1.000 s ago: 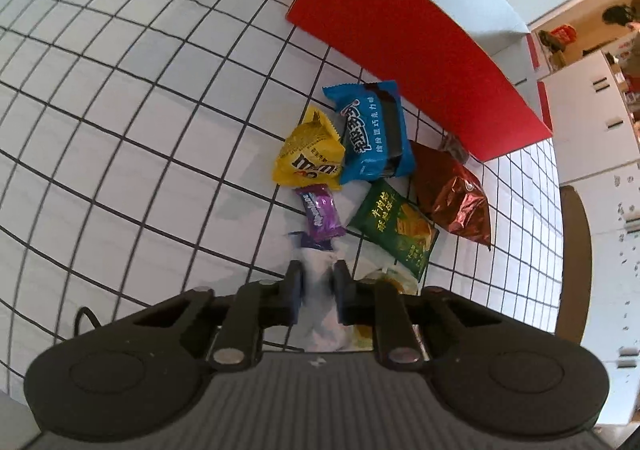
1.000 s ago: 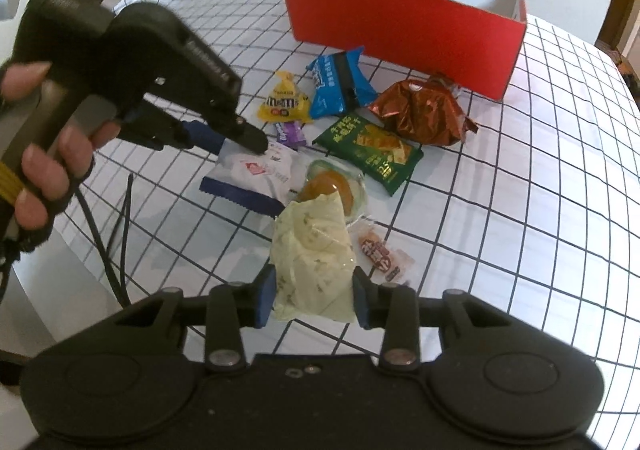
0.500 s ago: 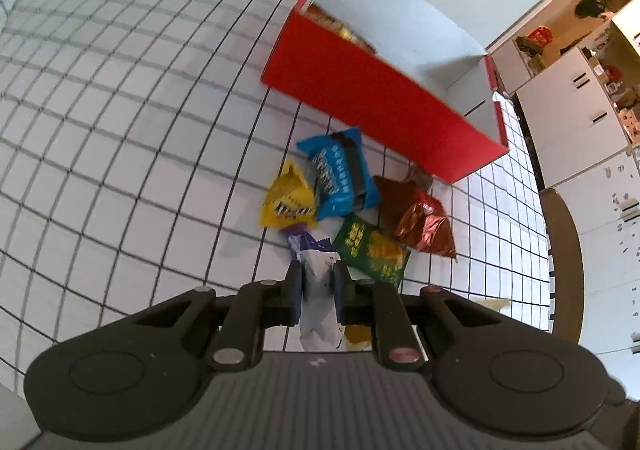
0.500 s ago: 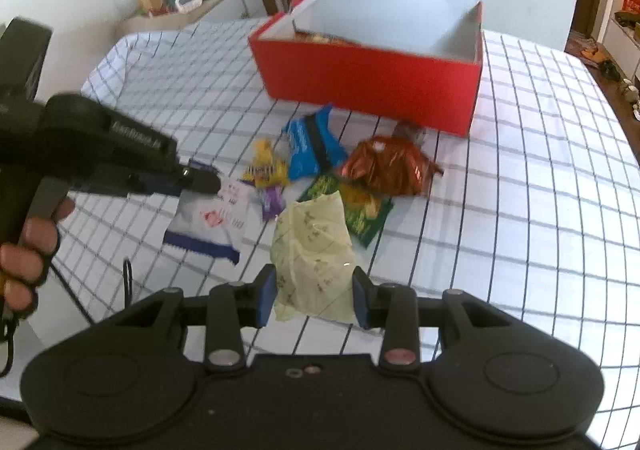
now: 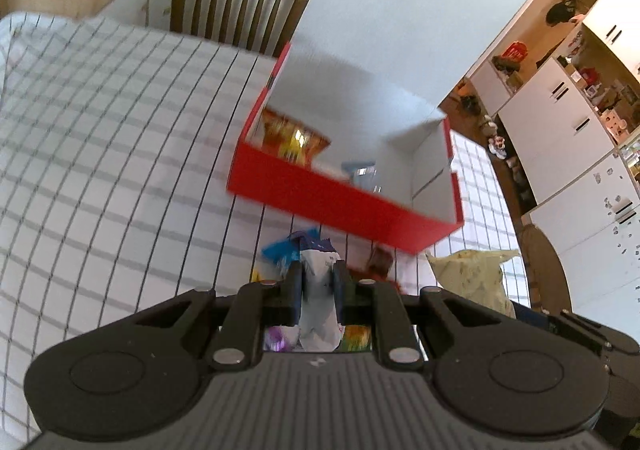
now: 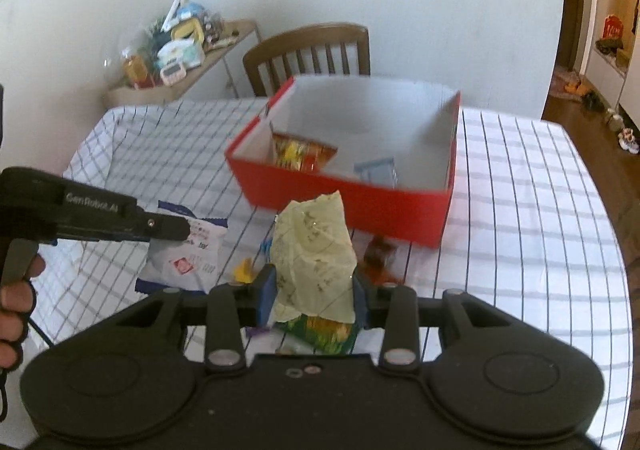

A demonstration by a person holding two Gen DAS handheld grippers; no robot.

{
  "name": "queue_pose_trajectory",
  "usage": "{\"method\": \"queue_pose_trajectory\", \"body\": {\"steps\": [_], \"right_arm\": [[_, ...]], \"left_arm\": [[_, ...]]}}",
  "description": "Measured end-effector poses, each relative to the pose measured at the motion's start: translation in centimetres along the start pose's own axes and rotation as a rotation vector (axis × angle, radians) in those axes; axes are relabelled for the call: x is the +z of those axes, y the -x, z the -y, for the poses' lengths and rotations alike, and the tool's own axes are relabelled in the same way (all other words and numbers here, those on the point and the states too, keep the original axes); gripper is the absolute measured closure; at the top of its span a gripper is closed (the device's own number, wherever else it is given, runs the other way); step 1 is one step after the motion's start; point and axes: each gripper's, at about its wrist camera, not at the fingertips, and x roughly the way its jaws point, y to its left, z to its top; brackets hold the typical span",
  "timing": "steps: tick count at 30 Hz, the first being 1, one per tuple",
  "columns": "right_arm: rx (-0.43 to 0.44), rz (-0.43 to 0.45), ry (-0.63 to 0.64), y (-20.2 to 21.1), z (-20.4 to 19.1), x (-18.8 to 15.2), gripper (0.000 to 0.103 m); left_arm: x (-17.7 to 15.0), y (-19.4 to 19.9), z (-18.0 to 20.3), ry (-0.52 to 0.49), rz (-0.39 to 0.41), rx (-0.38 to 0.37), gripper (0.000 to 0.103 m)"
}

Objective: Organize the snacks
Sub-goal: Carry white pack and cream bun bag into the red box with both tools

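My left gripper [image 5: 317, 282] is shut on a white snack packet with a dark blue edge [image 5: 318, 306], held in the air. From the right wrist view the same white packet [image 6: 188, 254] hangs from the left gripper [image 6: 176, 228]. My right gripper [image 6: 313, 290] is shut on a pale yellow-green packet [image 6: 314, 250], also lifted; this yellow-green packet [image 5: 468, 274] shows at the right of the left wrist view. Ahead stands the red box [image 6: 344, 193] with white inside walls, an orange packet [image 6: 302, 153] and a light blue packet [image 6: 378, 169] lying in it. The red box [image 5: 340, 201] sits just beyond the left gripper.
Loose snacks lie on the checked tablecloth [image 6: 520, 209] below the grippers: a green packet [image 6: 324, 334], a brown one [image 6: 380, 256], a yellow one [image 6: 244, 272]. A wooden chair [image 6: 308, 53] stands behind the box, a cluttered shelf [image 6: 176, 49] to the left. A hand [image 6: 16, 306] holds the left gripper.
Both grippers have risen off the table with their packets and tilted up toward the red box, whose inside has come into view. The loose snacks have dropped low in both views.
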Motion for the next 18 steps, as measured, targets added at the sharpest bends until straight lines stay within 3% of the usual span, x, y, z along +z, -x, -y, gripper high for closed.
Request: {"method": "queue_pose_trajectory", "body": {"steps": [11, 18], "right_arm": [[-0.035, 0.042, -0.006, -2.7, 1.4, 5.7, 0.066], [-0.05, 0.032, -0.027, -5.6, 2.6, 8.2, 0.065]], "left_arm": [[6.3, -1.9, 2.3, -0.067, 0.042, 0.052, 0.088], [9.3, -4.1, 3.7, -0.124, 0.054, 0.133, 0.088]]}}
